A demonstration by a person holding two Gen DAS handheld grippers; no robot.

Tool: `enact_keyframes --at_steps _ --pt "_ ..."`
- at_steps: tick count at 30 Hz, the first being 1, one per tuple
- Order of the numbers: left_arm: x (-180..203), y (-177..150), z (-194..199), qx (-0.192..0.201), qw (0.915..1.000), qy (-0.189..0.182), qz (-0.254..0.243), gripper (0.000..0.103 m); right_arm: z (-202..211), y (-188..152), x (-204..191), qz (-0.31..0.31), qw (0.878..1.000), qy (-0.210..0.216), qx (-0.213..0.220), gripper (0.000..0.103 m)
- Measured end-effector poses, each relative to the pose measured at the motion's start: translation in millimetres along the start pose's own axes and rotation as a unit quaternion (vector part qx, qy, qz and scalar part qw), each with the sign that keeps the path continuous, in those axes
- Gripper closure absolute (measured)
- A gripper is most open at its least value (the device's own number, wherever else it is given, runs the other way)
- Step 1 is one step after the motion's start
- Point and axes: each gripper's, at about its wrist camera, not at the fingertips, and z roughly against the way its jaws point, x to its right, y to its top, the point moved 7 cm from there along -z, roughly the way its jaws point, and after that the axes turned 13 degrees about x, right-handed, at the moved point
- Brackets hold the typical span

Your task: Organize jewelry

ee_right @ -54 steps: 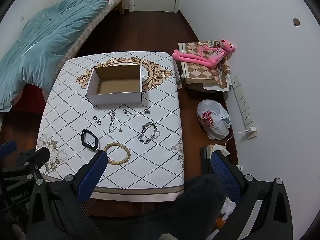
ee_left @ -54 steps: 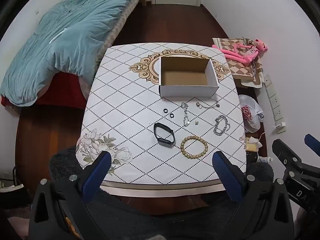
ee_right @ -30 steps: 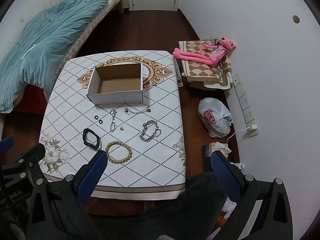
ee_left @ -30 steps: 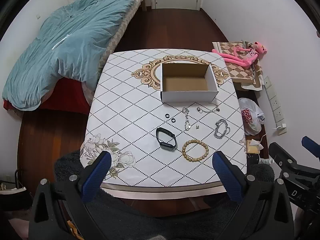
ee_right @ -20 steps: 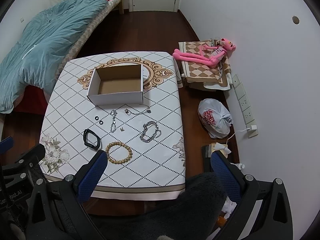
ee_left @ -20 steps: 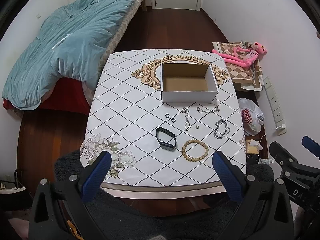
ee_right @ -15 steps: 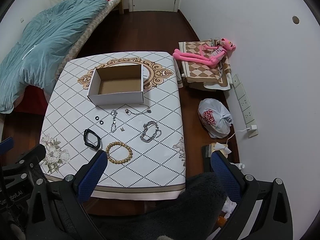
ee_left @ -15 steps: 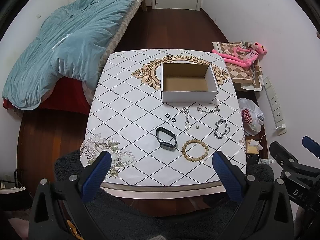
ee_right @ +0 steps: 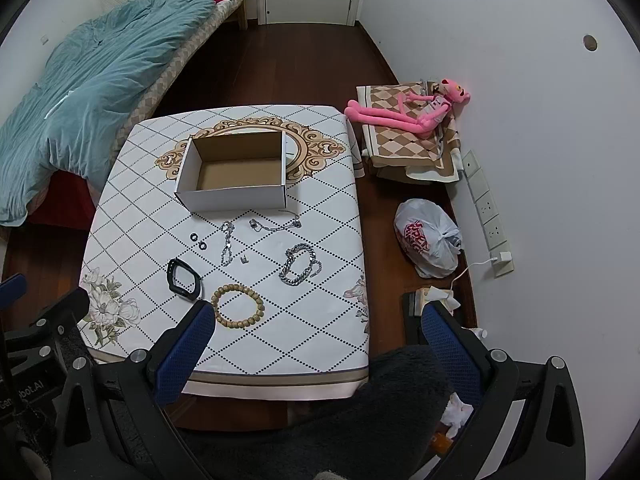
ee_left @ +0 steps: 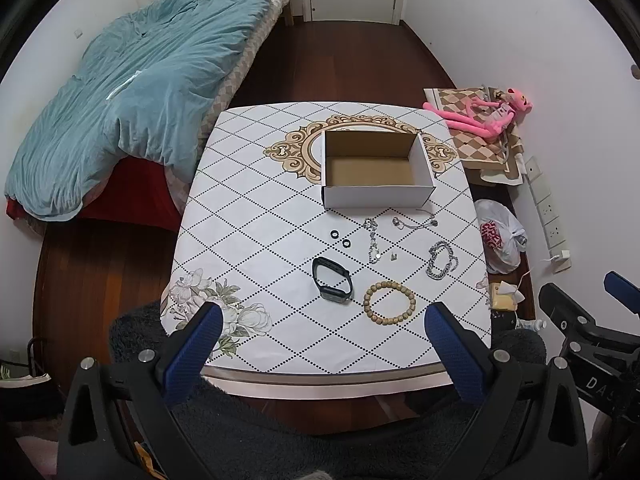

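An open empty cardboard box [ee_left: 376,196] [ee_right: 236,196] stands on the patterned table [ee_left: 256,216] [ee_right: 320,320]. In front of it lie a black band [ee_left: 333,279] [ee_right: 184,274], a wooden bead bracelet [ee_left: 389,304] [ee_right: 237,306], a thick silver chain bracelet [ee_left: 441,260] [ee_right: 299,265], two thin silver chains [ee_left: 373,240] [ee_right: 275,225], two small black rings [ee_left: 340,238] [ee_right: 197,241] and a tiny silver piece [ee_left: 393,256]. My left gripper [ee_left: 320,336] and right gripper [ee_right: 316,332] are open and empty, held high above the table's near edge.
A bed with a teal duvet [ee_left: 132,92] is on the left. A pink plush toy [ee_left: 480,116] [ee_right: 408,112] on a folded checked cloth, a white plastic bag [ee_right: 430,238] and wall sockets [ee_right: 486,200] are on the right. Dark fuzzy fabric [ee_right: 360,420] lies below the grippers.
Both grippers rose and pulled back a little from the table early on, then held still. Nothing on the table has moved.
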Motion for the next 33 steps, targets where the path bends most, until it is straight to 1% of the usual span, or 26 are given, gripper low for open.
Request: enact_keyframes --at_steps 15,16,25,33 --pt "1 4 5 0.001 1.0 -0.001 0.004 0.0 6 4 5 -0.001 1.0 0.0 0.0 0.0" --pt "-2 -1 2 0.001 1.0 -0.002 0.003 0.0 5 3 5 0.0 1.0 -0.001 0.0 0.0" --pt "-1 0 3 0.004 1.0 -0.002 0.004 0.0 7 4 4 -0.001 1.0 -0.001 0.003 0.0" --pt "-1 1 4 0.005 1.0 -0.003 0.004 0.0 12 11 9 0.0 1.0 0.0 0.006 0.0"
